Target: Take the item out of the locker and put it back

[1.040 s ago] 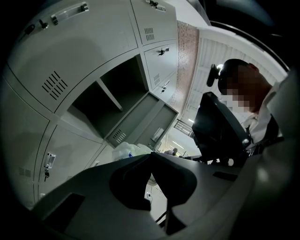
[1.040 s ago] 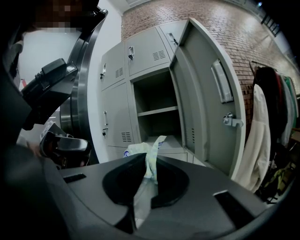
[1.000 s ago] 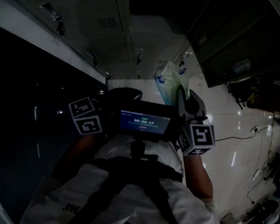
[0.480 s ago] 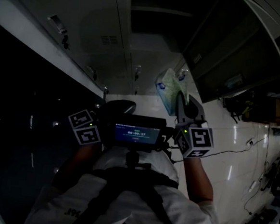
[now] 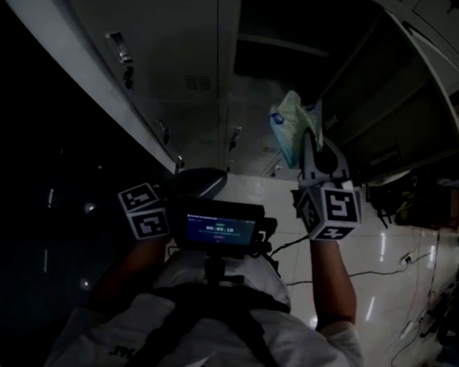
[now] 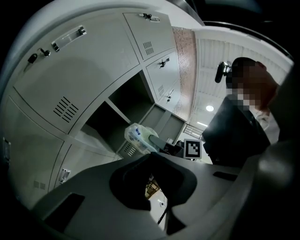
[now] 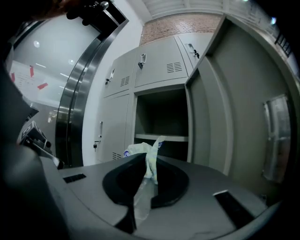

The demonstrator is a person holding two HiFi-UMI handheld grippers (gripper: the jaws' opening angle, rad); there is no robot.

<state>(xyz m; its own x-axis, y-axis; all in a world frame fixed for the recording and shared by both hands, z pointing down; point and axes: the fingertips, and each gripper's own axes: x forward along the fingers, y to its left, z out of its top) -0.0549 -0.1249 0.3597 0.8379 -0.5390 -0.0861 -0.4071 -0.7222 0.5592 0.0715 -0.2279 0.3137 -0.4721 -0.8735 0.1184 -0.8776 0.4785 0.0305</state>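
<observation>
A pale crumpled plastic bag with blue print hangs pinched in my right gripper, which is shut on it. The bag is held up in front of the open locker compartment, outside it and just below its shelf. The locker door stands swung open to the right. My left gripper stays low by the person's chest, jaws together with nothing in them. From the left gripper view, the bag shows against the open locker.
Closed grey locker doors with handles and vents fill the wall around the open one. A chest-mounted device with a lit screen sits between the grippers. Cables lie on the glossy tiled floor at the right.
My right gripper has carried the bag upward and nearer the open locker compartment. The left gripper has hardly moved.
</observation>
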